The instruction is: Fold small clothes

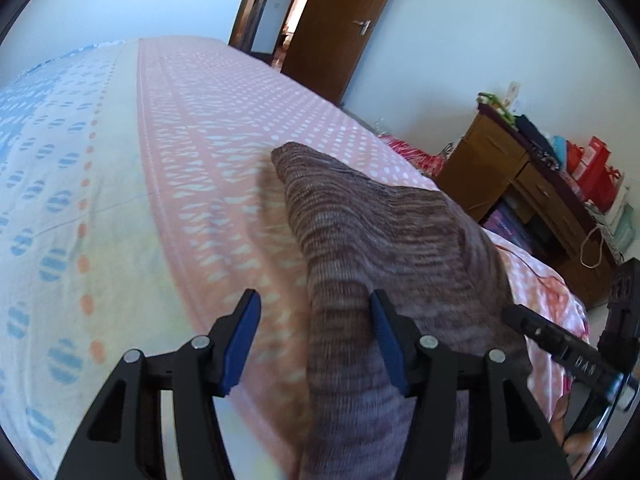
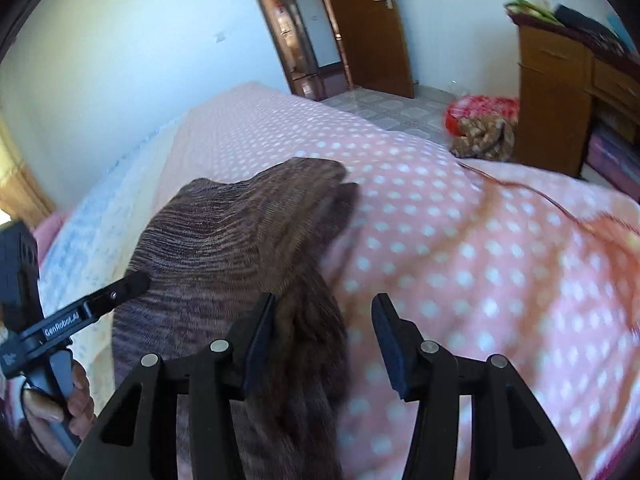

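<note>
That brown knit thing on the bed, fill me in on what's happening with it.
A person is working on a brown striped knit garment lying on the pink polka-dot bedspread, holding a gripper in each hand. Both the left gripper and the right gripper are open and grip nothing; each hangs over an edge of the garment. The garment looks partly bunched, with a fold not clearly finished.

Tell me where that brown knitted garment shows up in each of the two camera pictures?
Left wrist view: the brown knitted garment fills the lower right, draped beside the right finger.
Right wrist view: the garment lies centre-left, reaching the left finger.
Shared landmark: the brown wooden door at the top.
</note>
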